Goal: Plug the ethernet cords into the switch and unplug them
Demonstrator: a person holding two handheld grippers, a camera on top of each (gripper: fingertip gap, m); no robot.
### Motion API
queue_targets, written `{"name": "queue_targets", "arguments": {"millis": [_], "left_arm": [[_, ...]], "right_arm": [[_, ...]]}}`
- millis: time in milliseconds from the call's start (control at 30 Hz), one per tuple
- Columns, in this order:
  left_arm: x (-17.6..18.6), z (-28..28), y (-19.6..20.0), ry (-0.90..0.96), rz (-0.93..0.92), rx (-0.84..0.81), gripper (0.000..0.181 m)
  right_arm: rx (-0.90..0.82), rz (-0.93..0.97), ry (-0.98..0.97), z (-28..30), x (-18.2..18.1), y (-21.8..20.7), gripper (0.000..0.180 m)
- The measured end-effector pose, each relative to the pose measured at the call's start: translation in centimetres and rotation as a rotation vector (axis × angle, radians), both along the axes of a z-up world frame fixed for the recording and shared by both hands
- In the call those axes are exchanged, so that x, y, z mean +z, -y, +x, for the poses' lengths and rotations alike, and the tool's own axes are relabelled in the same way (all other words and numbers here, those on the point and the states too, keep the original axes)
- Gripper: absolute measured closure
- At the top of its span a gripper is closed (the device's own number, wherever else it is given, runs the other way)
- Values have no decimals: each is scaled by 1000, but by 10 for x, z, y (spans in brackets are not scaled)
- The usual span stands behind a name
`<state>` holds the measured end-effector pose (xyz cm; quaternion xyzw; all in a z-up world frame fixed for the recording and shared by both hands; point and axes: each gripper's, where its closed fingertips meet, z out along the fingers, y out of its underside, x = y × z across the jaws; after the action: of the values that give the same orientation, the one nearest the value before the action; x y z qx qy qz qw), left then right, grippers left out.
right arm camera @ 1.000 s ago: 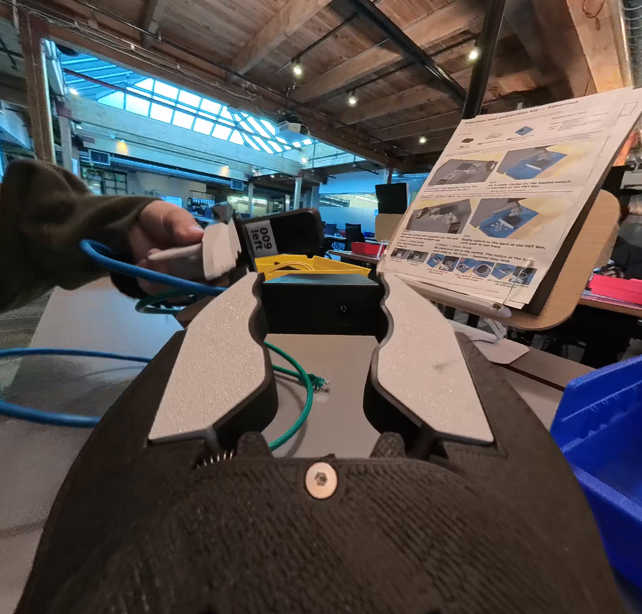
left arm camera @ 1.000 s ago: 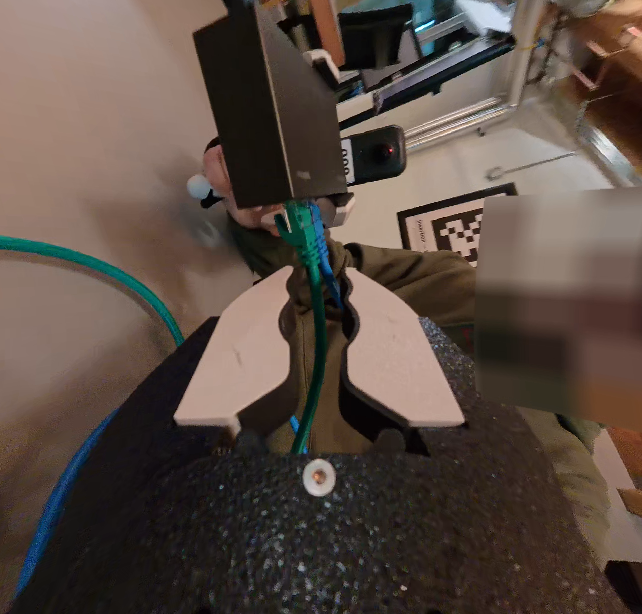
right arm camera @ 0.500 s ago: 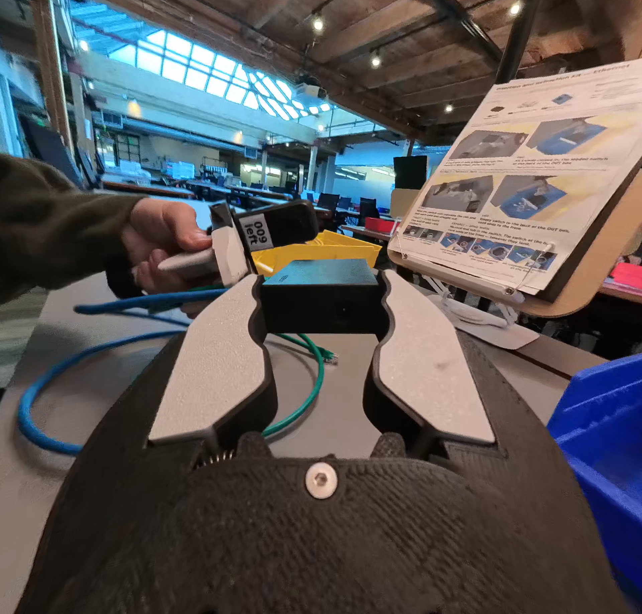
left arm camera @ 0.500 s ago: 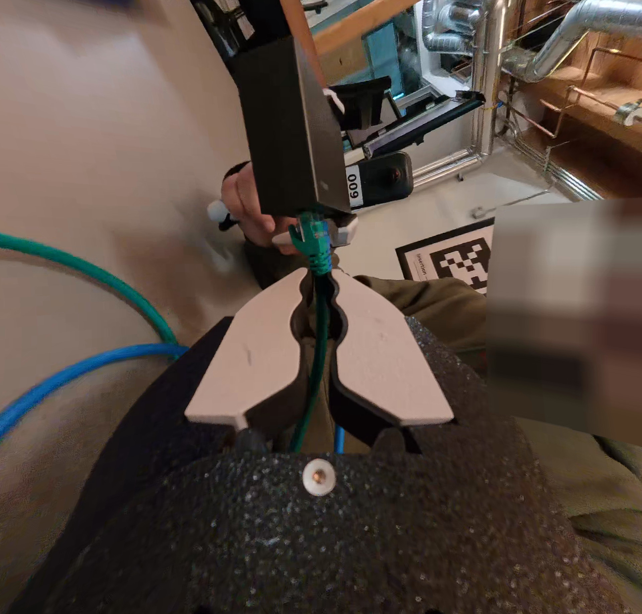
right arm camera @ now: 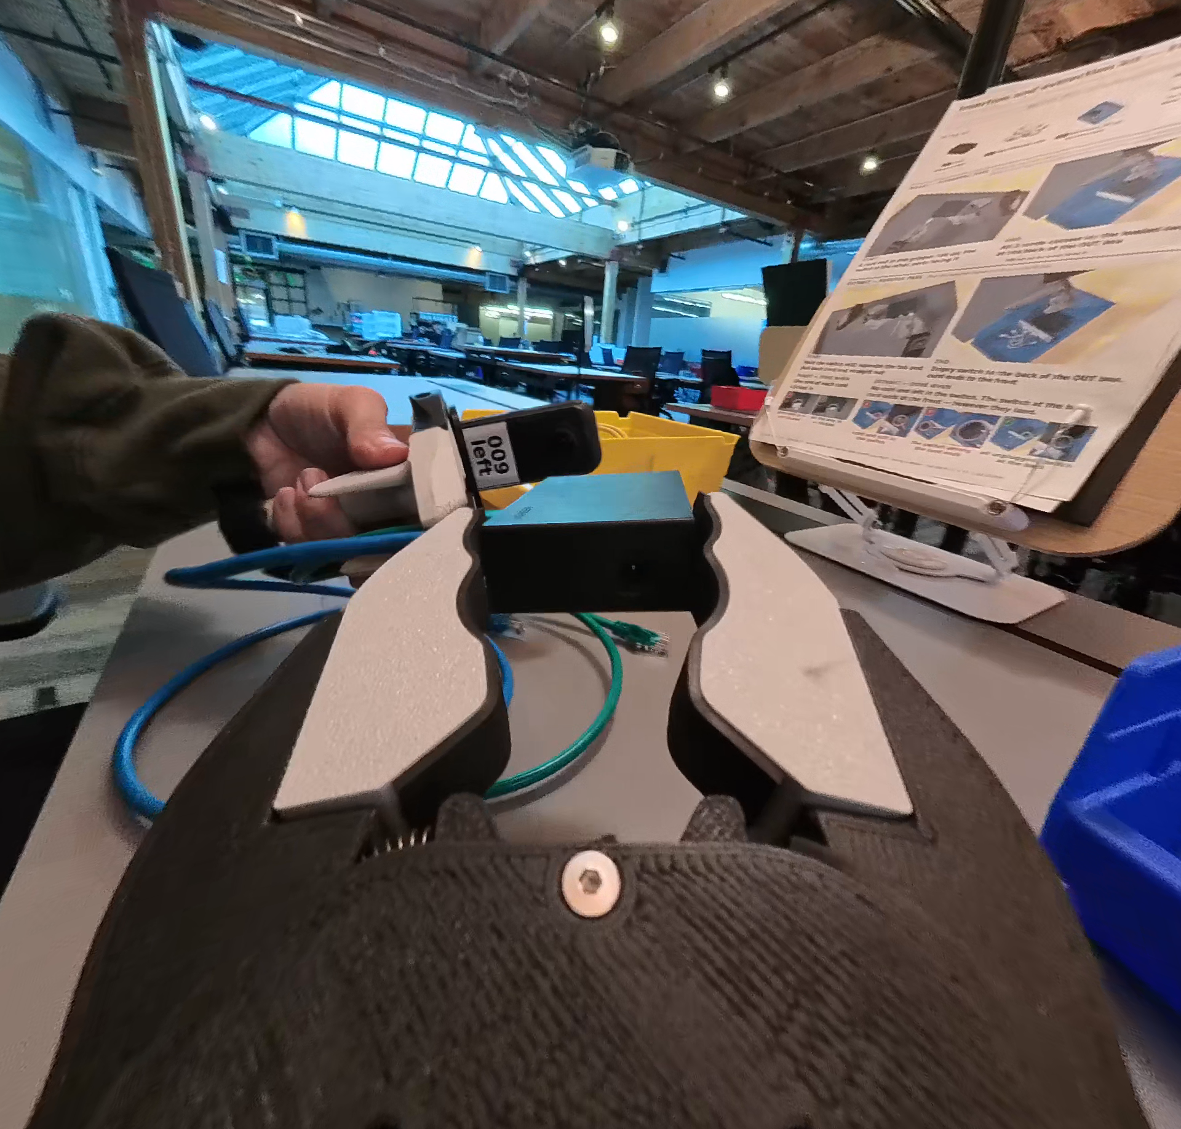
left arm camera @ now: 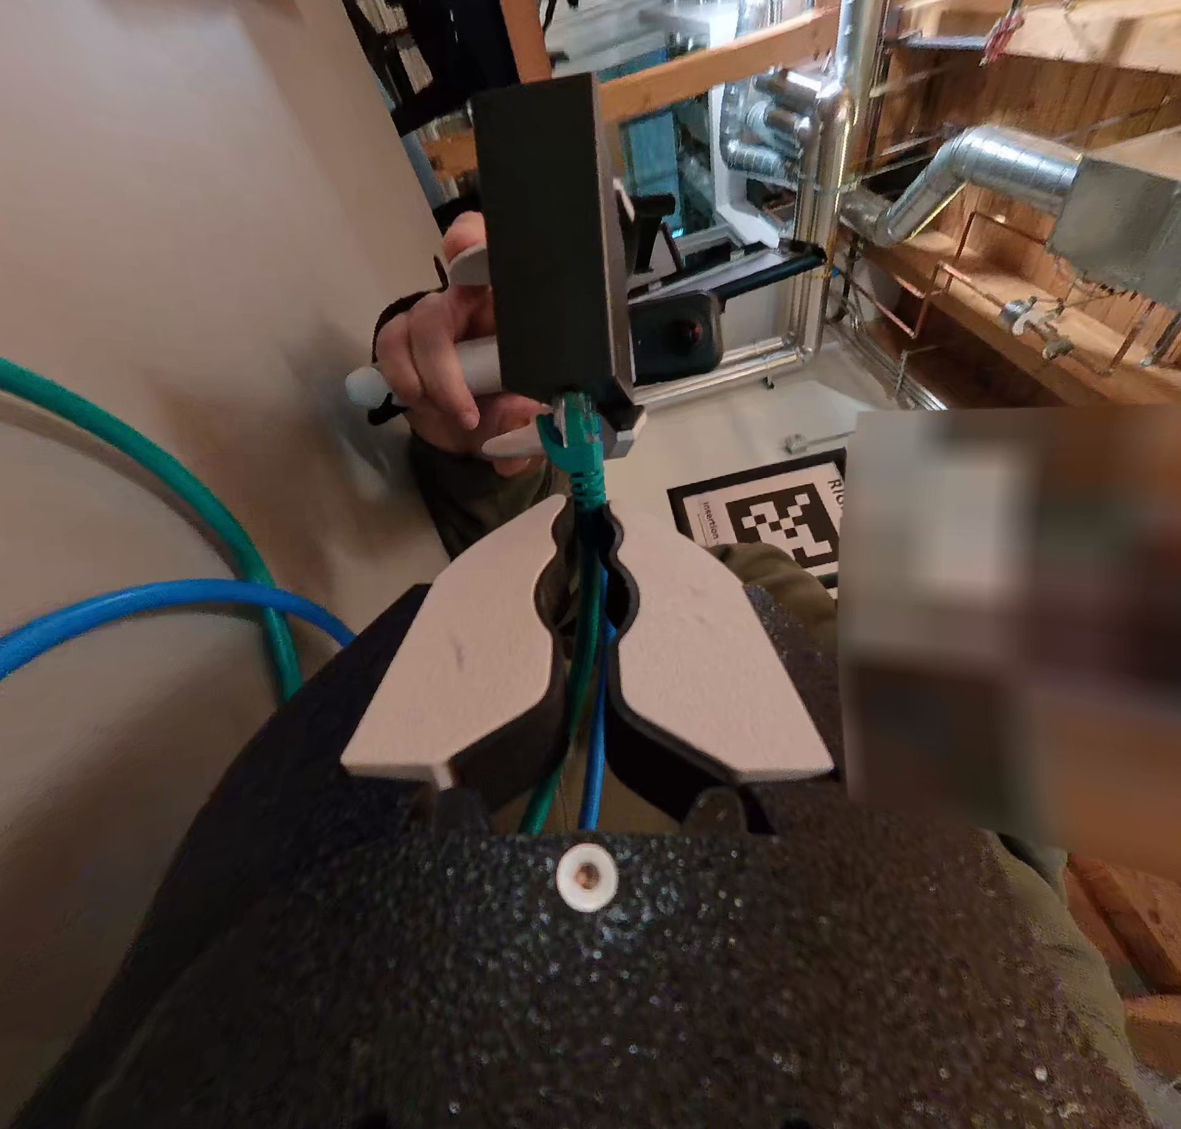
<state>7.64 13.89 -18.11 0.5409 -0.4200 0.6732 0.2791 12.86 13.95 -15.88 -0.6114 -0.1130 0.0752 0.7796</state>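
your left gripper point(left arm camera: 586, 526) sits at the centre of the left wrist view, its fingers drawn together around the green cord point(left arm camera: 585, 491) just behind the boot, with the blue cord point(left arm camera: 594, 715) running back through the same gap (whether that one is pinched too cannot be told). the green plug meets the lower end of the black switch point(left arm camera: 549, 235), which hangs in the upper middle of that frame; how deep it is seated is hidden.

in the right wrist view your right gripper point(right arm camera: 591, 555) is clamped on the two ends of the switch point(right arm camera: 591, 545) at mid frame, holding it clear above the grey table point(right arm camera: 639, 747). loose loops of green cord point(right arm camera: 601, 702) and blue cord point(right arm camera: 192, 670) lie on the table below, a free green plug just under the box.

the switch looks light and rigid, its smooth sides likely to slip if squeezed at the corners, so keep to the flat ends. the cords are soft and springy; take them at the stiff boot close behind the plug, where a push will not buckle them, and mind the thin latch tab, which seems the fragile part.
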Motion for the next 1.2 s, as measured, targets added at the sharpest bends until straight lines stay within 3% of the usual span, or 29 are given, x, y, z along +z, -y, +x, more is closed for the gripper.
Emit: {"name": "queue_targets", "arguments": {"millis": [200, 600, 833, 1000, 1200], "left_arm": [[-1, 0, 5, 10, 62, -38, 175], [-4, 9, 11, -25, 177, -56, 175], [-11, 0, 13, -21, 231, -92, 175], [-1, 6, 1, 26, 162, 19, 176], [-9, 8, -3, -24, 215, 8, 176]], "right_arm": [[17, -11, 61, 2, -3, 3, 118], [-110, 0, 65, 16, -4, -1, 116], [-19, -75, 36, 6, -13, -4, 116], [-37, -120, 13, 9, -20, -9, 117], [-66, -136, 50, 9, -23, -10, 118]]}}
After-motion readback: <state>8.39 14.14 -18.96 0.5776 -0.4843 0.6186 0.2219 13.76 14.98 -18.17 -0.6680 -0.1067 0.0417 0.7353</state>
